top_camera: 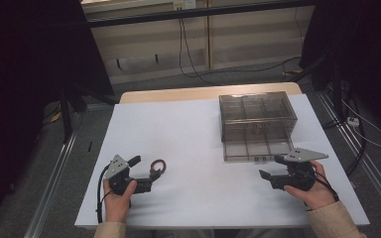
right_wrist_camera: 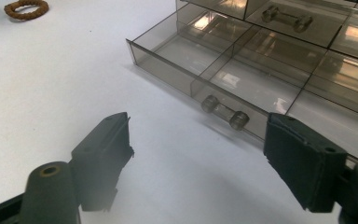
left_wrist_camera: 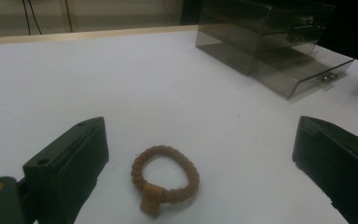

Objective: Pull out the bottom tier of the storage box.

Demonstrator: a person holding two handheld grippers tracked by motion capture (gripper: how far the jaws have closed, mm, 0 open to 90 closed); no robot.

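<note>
Left hand-held gripper (left_wrist_camera: 200, 158) stood wide around the beaded bracelet (left_wrist_camera: 165, 175) lying ungrasped on the tabletop (top_camera: 193, 134); right hand-held gripper (right_wrist_camera: 198, 158) gaped wide before the organizer's open bottom drawer (right_wrist_camera: 200, 65), stowing apparently still ahead.

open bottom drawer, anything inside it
The pulled-out drawer of the clear organizer shows bare divided compartments. Its back part, under the upper drawers, is too murky to tell.

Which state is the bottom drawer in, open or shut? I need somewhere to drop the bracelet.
Open: the bottom drawer juts out from the organizer, its compartments bare.
</note>
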